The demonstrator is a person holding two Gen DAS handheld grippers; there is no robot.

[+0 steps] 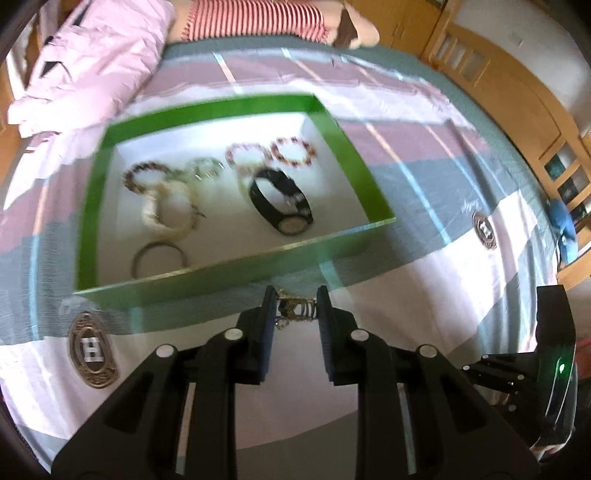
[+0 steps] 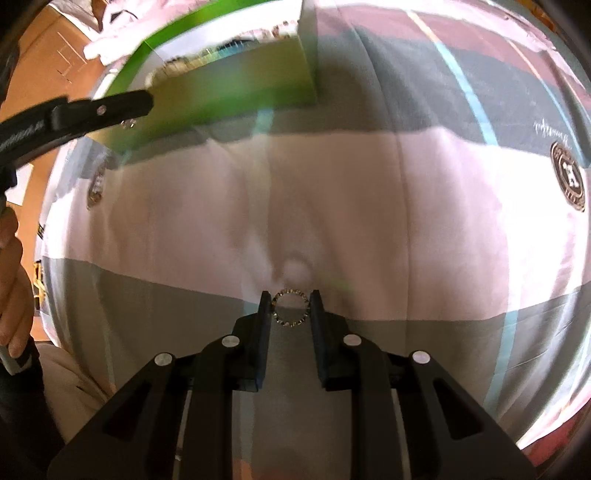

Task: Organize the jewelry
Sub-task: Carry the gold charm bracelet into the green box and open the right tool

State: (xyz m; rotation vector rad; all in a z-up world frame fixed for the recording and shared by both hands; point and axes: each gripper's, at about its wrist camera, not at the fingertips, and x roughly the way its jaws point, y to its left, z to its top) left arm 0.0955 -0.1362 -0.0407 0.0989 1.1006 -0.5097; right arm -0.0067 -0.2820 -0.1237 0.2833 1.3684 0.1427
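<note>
In the left wrist view a green box with a white floor lies on the bed. It holds several bead bracelets, a black watch and a dark bangle. My left gripper is shut on a small gold chain piece, held just above the bedspread in front of the box's near wall. In the right wrist view my right gripper is shut on a small studded ring over the white band of the bedspread. The left gripper's arm reaches in from the left, with the green box behind it.
The striped bedspread carries round crest prints. A pink quilt is bunched at the far left and a striped pillow lies at the head. Wooden cabinets stand right. A hand shows at the left edge.
</note>
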